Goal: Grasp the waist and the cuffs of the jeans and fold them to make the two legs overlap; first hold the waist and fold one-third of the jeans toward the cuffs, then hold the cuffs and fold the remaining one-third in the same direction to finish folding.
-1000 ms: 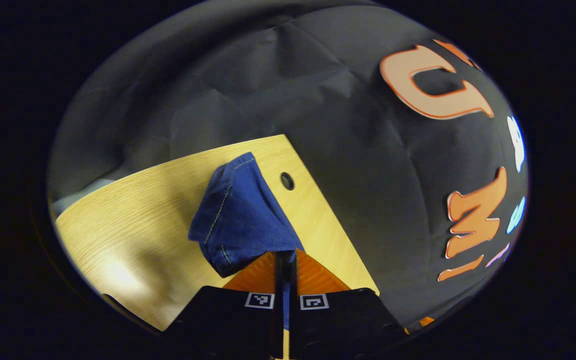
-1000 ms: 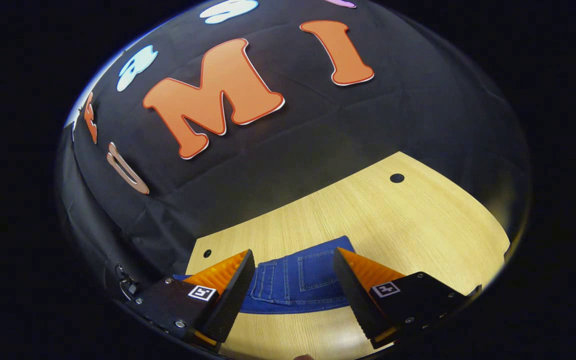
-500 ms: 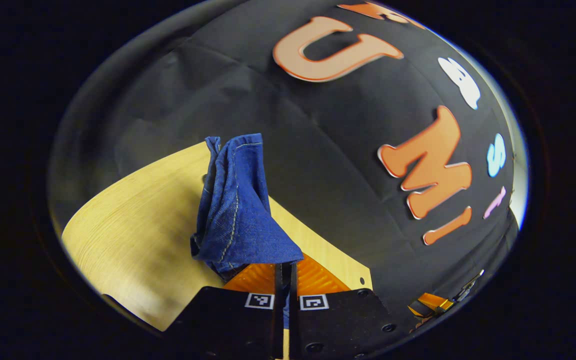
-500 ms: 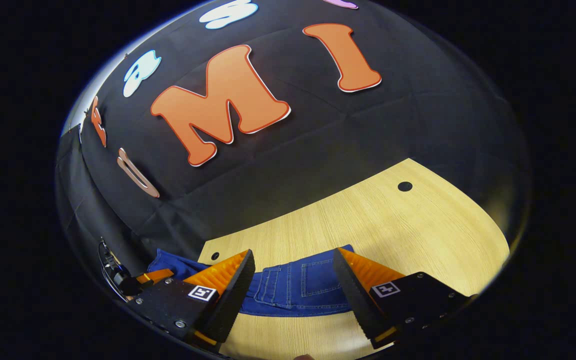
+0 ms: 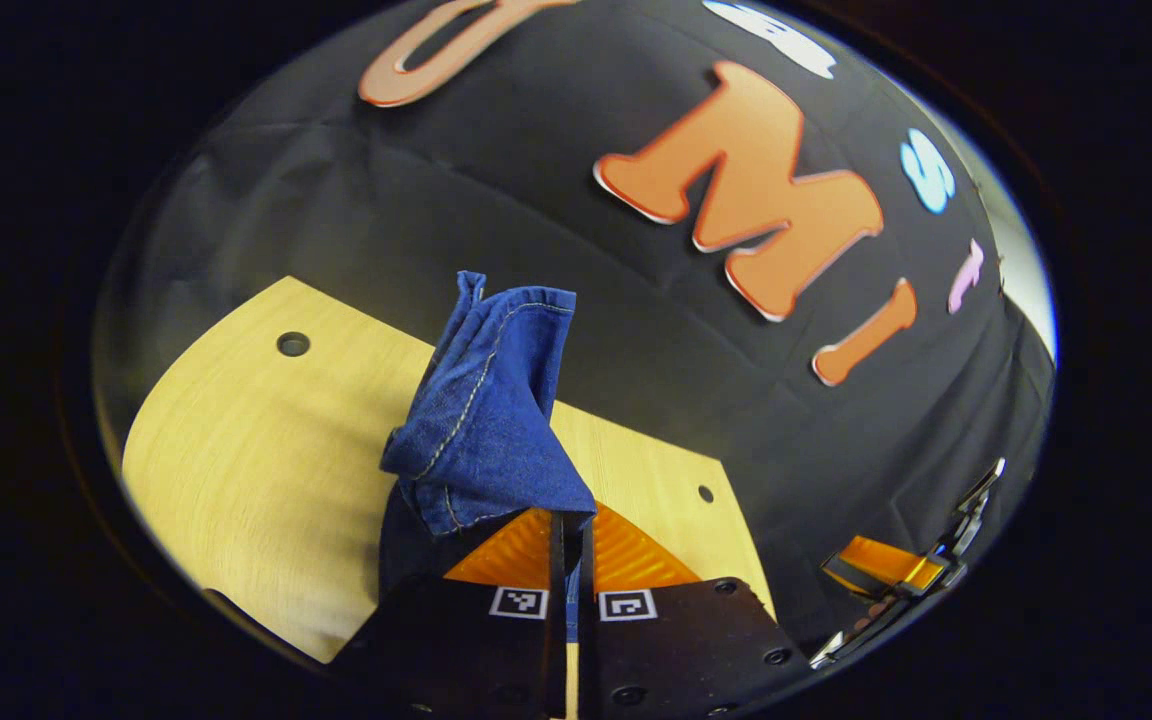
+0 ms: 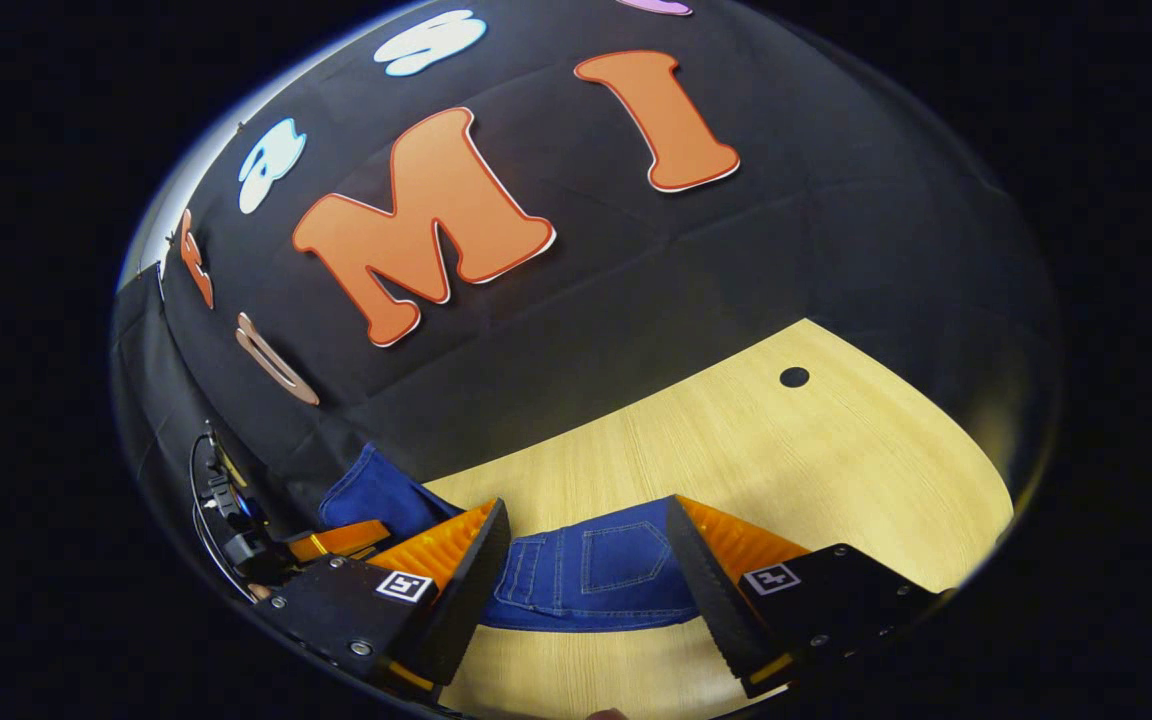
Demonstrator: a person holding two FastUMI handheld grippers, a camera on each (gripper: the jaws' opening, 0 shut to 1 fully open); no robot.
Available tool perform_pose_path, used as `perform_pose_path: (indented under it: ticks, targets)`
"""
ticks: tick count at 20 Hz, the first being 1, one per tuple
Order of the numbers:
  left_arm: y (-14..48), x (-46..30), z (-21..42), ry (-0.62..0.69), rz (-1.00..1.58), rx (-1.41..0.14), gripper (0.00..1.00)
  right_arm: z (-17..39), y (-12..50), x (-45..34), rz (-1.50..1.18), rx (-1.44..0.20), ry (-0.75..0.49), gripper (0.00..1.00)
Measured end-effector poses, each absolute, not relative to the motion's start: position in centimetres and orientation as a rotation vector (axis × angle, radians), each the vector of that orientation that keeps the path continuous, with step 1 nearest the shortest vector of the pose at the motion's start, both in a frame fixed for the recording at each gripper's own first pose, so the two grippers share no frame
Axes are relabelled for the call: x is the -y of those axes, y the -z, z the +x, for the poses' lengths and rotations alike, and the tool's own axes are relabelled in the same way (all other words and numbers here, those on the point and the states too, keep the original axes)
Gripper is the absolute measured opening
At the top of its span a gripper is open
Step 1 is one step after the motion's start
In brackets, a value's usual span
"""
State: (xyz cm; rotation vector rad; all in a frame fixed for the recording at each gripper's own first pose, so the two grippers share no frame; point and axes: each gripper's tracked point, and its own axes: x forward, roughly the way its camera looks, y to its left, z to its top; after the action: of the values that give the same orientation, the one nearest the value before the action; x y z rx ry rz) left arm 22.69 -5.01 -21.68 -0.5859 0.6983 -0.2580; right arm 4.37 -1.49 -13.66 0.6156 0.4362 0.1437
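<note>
Denim jeans point(image 5: 481, 420) drape limp and heavy from your pinching left gripper point(image 5: 568, 528) (right gripper point(image 6: 584, 560) spread, empty); grab the stiffer waistband seam.

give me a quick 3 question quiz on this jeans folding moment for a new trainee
1. True or false: the right gripper is shut on the jeans.
2. Which gripper is clamped on a bunched end of denim lifted off the table? A) left gripper B) right gripper C) both
3. Fill in: in the right gripper view, the jeans lying between the open fingers show a stitched back ______.

Key
1. False: its fingers stand wide apart above the jeans, not pressing on them.
2. A: its fingers are closed together with cloth caught between them.
3. pocket
</note>
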Motion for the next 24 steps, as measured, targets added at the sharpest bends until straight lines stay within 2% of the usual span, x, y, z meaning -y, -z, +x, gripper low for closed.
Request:
perform_pose_path:
  ticks: [3, 7, 8, 9, 10, 13, 16, 21, 22, 24]
  targets:
    - [23.2, 8.7, 22.2, 0.272, -0.495, -0.764, 0.04, 4.1, 14.1, 3.3, 0.626, -0.437, -0.132, 0.97]
    - [25.3, 13.1, 21.1, 0.314, -0.418, -0.843, 0.1, 4.1, 14.9, 5.5, 0.649, -0.438, -0.122, 0.97]
    - [25.7, 13.8, 20.6, 0.322, -0.405, -0.857, 0.07, 4.2, 15.2, 6.0, 0.654, -0.441, -0.118, 0.97]
    - [25.9, 14.5, 19.9, 0.341, -0.395, -0.87, 0.13, 4.2, 15.3, 6.4, 0.657, -0.443, -0.12, 0.97]
    - [26.4, 15.9, 19.8, 0.362, -0.398, -0.871, 0.12, 4.5, 15.6, 6.7, 0.657, -0.446, -0.116, 0.97]
    - [22.4, 18.2, 18.2, 0.454, -0.429, -0.809, 0.31, 4.9, 15.4, 7.1, 0.648, -0.436, -0.131, 0.97]
    - [19.5, 17.5, 18.5, 0.46, -0.4, -0.71, 0.83, 5.4, 14.4, 6.8, 0.624, -0.406, -0.14, 0.97]
    - [14.4, 13.5, 18.5, 0.387, -0.351, -0.543, 0.84, 6.0, 11.9, 5.6, 0.517, -0.326, -0.159, 0.97]
    - [13.3, 12.4, 18.6, 0.359, -0.321, -0.492, 0.93, 6.1, 11.1, 5.4, 0.486, -0.298, -0.163, 0.97]
    - [11.1, 10.5, 19.0, 0.291, -0.261, -0.402, 0.95, 6.1, 9.1, 5.0, 0.43, -0.233, -0.163, 0.97]
